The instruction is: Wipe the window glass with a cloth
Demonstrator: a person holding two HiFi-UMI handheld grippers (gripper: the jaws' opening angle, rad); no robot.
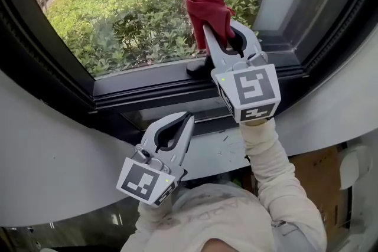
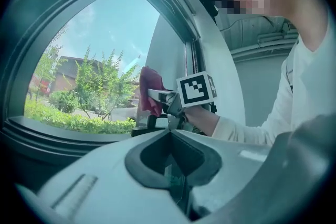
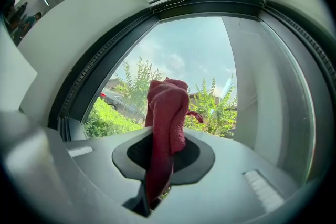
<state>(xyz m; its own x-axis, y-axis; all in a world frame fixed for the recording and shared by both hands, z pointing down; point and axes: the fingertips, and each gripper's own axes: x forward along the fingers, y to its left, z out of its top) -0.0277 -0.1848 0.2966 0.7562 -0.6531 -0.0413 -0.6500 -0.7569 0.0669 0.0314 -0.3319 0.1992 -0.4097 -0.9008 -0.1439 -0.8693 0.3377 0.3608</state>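
A dark red cloth (image 1: pixel 208 12) sticks out of my right gripper (image 1: pixel 223 38), which is shut on it, the cloth's top lying against the window glass (image 1: pixel 136 15) near the lower frame. The right gripper view shows the cloth (image 3: pixel 167 123) pinched between the jaws and standing up before the pane (image 3: pixel 178 71). My left gripper (image 1: pixel 180 130) is shut with nothing in it, held lower over the grey sill (image 1: pixel 65 150). In the left gripper view the right gripper (image 2: pixel 157 99) and the cloth (image 2: pixel 149 89) show ahead at the glass (image 2: pixel 100 44).
A black window frame (image 1: pixel 147 91) runs under the pane, with a black handle piece (image 1: pixel 199 68) beside the right gripper. Green hedges and parked cars lie outside. A brown cardboard box (image 1: pixel 322 180) is at the lower right. The person's white sleeve (image 1: pixel 274 168) reaches up.
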